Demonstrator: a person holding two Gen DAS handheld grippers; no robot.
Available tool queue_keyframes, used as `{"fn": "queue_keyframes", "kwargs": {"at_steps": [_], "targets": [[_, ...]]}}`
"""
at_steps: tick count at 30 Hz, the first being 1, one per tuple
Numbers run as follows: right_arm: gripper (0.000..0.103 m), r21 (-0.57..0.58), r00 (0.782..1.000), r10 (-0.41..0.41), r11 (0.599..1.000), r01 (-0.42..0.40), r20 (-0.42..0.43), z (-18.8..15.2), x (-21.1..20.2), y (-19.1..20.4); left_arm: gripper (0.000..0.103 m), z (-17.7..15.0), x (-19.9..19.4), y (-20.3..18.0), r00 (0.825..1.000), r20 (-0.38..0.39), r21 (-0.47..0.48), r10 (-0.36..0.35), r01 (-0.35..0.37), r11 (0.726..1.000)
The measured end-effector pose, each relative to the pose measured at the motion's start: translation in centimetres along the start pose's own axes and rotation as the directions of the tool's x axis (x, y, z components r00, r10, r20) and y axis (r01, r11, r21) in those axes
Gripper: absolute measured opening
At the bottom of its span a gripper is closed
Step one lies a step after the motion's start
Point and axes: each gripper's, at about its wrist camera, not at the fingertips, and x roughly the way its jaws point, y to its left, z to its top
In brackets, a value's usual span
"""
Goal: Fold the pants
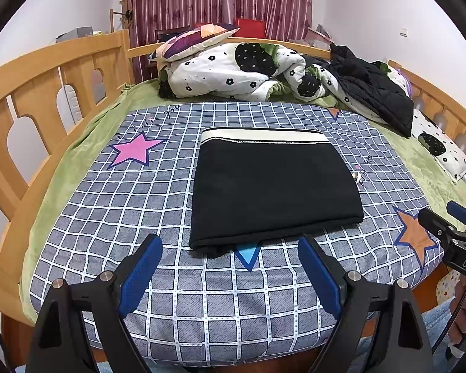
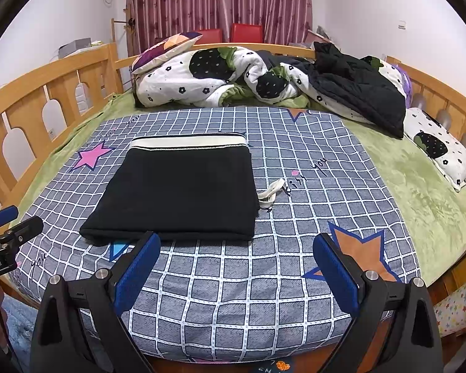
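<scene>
Lying folded into a compact black rectangle, the pants are resting on the checked sheet of the bed, cream waistband at the 12 o'clock edge and the thick fold at 6 o'clock; judging by this tidy shape, the folding is looking finished or nearly so; the left hand-held gripper is hovering released just short of that near fold, holding nothing, its blue pads spread wide; the right hand-held gripper is likewise hanging released and empty, with the pants toward its 10 o'clock; a white drawstring is poking out at the pants' 3 o'clock side; how many layers are stacked is hard to tell, the black cloth hiding its creases; a rumpled quilt is sitting well apart at 12 o'clock.
</scene>
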Motion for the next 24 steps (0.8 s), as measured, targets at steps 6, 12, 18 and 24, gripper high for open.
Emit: {"fn": "queue_keyframes", "kwargs": {"at_steps": [6, 12, 18, 24], "targets": [[0.097, 0.000, 1.000, -0.001, 1.000, 0.001, -0.001, -0.04, 0.01, -0.04, 0.089, -0.05, -0.08, -0.03, 1.000, 0.004, 0.000, 0.001, -0.001, 1.000], [0.097, -0.001, 1.000, -0.004, 1.000, 0.004, 0.001, -0.12, 0.07, 0.08, 0.089, -0.05, -0.08, 0.02, 1.000, 0.004, 0.000, 0.000, 0.000, 1.000], [0.097, 0.001, 1.000, -0.007, 1.000, 0.007, -0.001, -0.23, 0.08, 0.02, 0.089, -0.01, -0.07, 0.03, 1.000, 0.005, 0.000, 0.002, -0.002, 1.000], [0.097, -0.001, 1.000, -0.002, 1.000, 0.002, -0.002, -0.21, 0.09, -0.13, 0.089, 0.01, -0.13, -0.04, 1.000, 0.005, 0.000, 0.007, -0.007, 1.000]]}}
